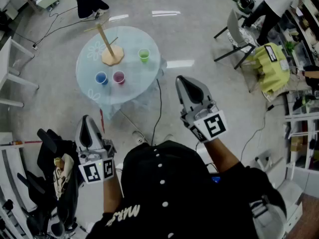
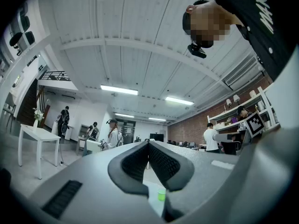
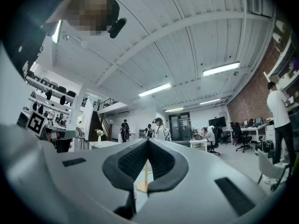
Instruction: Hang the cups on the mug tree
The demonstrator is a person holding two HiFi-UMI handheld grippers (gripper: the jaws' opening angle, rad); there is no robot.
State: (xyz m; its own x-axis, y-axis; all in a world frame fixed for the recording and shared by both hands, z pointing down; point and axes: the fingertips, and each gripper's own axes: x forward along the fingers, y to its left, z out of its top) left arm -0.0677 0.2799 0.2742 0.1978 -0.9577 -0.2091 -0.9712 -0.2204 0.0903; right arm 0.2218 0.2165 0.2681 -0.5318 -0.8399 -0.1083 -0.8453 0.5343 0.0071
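Three cups, blue (image 1: pixel 101 77), pink (image 1: pixel 118 77) and green (image 1: pixel 144 55), stand upright on the round counter (image 1: pixel 134 88) near the foot of the mug tree (image 1: pixel 107 44). Its pole stands upright, and no cup hangs on it yet. All of this lies well ahead of both grippers. The right gripper (image 1: pixel 183 81) is nearer, with the cups ahead to its left. The left gripper (image 1: pixel 87 120) sits further back. Both have their jaws pressed together with nothing in them. A cable (image 1: pixel 155 108) crosses the floor between them and the counter.

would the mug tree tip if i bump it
Probably tippy: the mug tree is a tall thin pole on a small base. It looks like light wood, so it may also slide on the smooth table.
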